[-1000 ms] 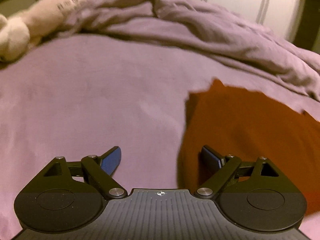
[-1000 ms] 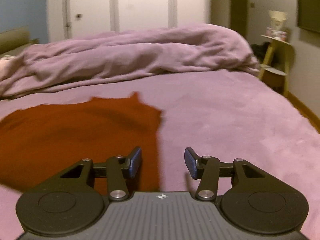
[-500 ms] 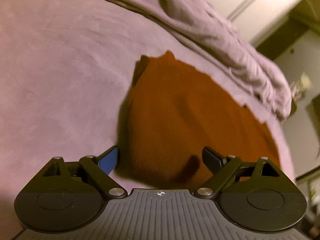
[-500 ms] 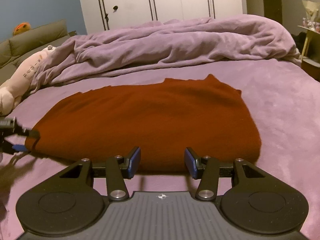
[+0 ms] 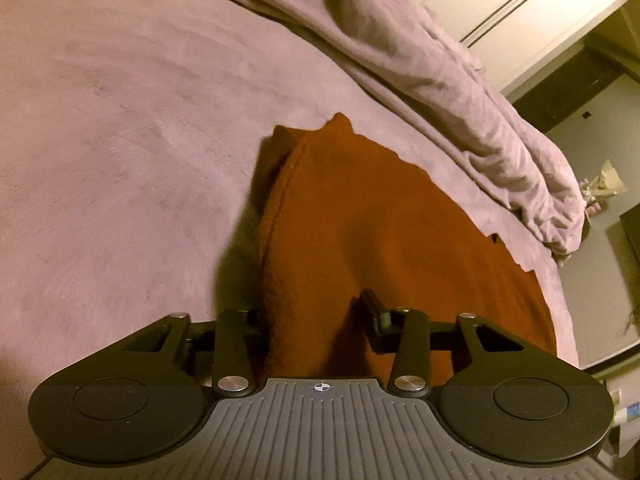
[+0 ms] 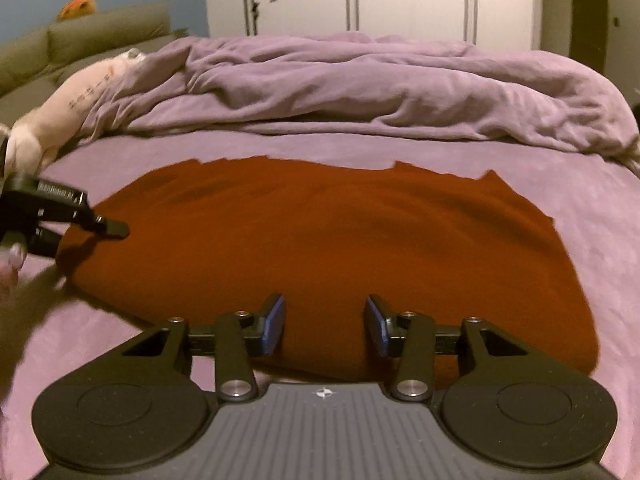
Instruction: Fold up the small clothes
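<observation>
Dim, warm indoor light, yellow-tinted.
We see fisheye bending at the edges, motion blur at the right view's left border, dark corners.

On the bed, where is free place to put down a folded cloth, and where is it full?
Free: the purple sheet left of the orange garment, and the strip to its right. A narrow band lies between garment and bunched blanket. Crowded: the far left corner with the plush toy, and the garment's left edge, where the left tool has just been closing.
</observation>
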Motion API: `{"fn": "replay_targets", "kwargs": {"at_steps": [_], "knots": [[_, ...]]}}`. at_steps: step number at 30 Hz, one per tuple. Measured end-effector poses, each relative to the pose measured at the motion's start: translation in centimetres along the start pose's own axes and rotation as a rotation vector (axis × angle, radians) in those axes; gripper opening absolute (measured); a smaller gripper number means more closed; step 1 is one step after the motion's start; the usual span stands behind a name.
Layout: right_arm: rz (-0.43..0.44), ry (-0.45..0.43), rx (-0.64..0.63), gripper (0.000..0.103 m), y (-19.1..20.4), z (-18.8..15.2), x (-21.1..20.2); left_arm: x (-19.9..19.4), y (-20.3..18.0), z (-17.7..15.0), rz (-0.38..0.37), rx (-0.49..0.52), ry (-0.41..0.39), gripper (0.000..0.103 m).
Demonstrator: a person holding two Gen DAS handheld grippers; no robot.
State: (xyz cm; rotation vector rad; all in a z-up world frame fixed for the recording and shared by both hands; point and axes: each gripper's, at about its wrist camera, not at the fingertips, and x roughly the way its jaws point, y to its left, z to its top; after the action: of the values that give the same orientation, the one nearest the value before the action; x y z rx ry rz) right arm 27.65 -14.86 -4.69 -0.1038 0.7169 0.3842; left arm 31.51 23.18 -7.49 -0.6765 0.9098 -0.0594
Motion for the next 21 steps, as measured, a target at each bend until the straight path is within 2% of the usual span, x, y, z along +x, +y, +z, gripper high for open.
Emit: {"fn": "replay_targets", "kwargs": {"at_steps": [4, 12, 16, 21], "knots": [[-0.018, 0.005, -0.034, 0.039, 0.6, -0.3, 0.6, 0.1, 0.5, 0.1, -0.019, -0.012, 0.005, 0.034], [-0.044, 0.024, -0.001, 0.039, -0.8, -0.5, 0.0, 0.4, 0.5, 0.2, -0.026, -0.01, 0.01, 0.038], [-0.047, 0.029, -0.025, 0.039, -0.6, -0.9, -0.3, 0.6, 0.7, 0.4, -0.034, -0.026, 0.018, 0.039], [-0.029, 0.04, -0.027, 0.039, -0.4, -0.9, -0.9, 0.5, 1.3, 0.6, -0.052, -0.058, 0.022, 0.028]]}}
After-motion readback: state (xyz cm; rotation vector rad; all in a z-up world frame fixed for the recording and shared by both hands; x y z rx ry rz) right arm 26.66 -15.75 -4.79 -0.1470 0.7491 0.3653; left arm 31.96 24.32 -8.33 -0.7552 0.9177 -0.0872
